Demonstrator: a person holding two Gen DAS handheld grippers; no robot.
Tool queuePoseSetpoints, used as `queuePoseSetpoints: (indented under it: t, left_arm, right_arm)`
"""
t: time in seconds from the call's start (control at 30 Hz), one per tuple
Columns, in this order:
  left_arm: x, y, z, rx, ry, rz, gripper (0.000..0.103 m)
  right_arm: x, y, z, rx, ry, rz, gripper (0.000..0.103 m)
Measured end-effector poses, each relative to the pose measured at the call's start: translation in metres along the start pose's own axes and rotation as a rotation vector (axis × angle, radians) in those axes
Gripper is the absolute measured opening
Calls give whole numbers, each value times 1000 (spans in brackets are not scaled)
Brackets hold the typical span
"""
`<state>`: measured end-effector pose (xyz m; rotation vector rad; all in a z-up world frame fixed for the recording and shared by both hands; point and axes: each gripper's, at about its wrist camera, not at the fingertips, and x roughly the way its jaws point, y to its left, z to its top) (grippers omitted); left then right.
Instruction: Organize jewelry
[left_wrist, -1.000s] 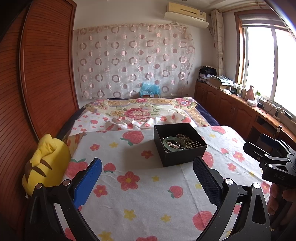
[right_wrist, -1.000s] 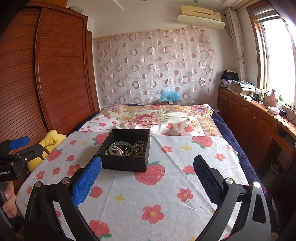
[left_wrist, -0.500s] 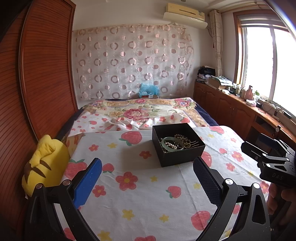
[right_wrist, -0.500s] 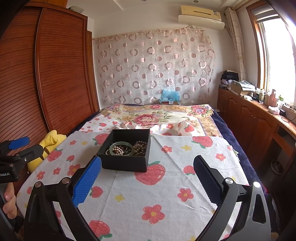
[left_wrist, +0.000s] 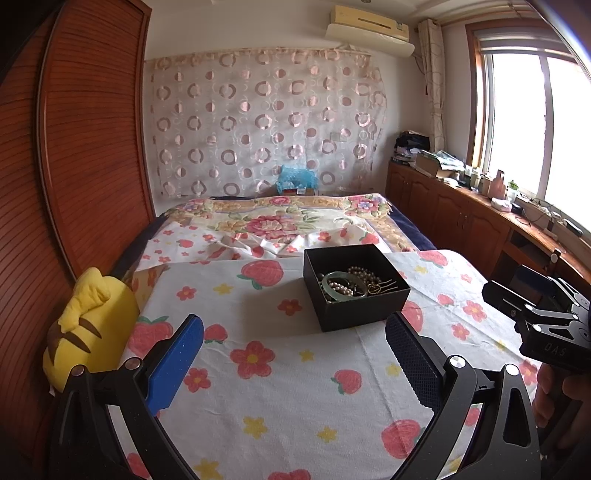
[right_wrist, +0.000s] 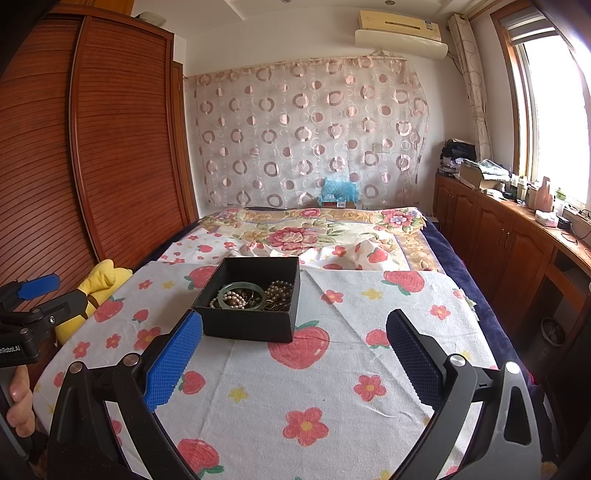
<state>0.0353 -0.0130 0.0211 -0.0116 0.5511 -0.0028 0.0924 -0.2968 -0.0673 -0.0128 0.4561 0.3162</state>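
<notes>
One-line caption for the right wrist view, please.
Open right gripper hovers before a black box of jewelry, green bangle inside, on a strawberry-print cloth.

The left gripper (left_wrist: 293, 363) is a black frame of curved arms studded with round silver screws, its fingers faced with textured pads, bright blue at nine o'clock (left_wrist: 174, 363) and dark navy at three o'clock. The right gripper (right_wrist: 293, 360) is built the same, with a blue waffle-textured pad (right_wrist: 173, 362) opposite a dark one. Seen from the other camera, each black body bears white lettering, "DAS" on the right one, and bare fingers (right_wrist: 20, 398) wrap each handle.
</notes>
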Motion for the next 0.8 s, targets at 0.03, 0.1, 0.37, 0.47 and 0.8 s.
queuePoseSetpoints:
  t: [0.03, 0.1, 0.37, 0.47, 0.8]
  left_arm:
    - [-1, -2, 0, -1, 0, 1, 95]
    - [0, -1, 0, 1, 0, 0, 95]
    - [0, 0, -1, 1, 0, -1, 95]
    - [0, -1, 0, 1, 1, -1, 95]
    - [0, -8, 2, 5, 5, 0, 95]
  right_arm:
    - [1, 0, -1, 0, 0, 0, 100]
    - [0, 0, 0, 1, 1, 0, 100]
    - [1, 0, -1, 1, 0, 0, 100]
    - [0, 0, 0, 1, 0, 0, 100]
    - [1, 0, -1, 2, 1, 1, 100]
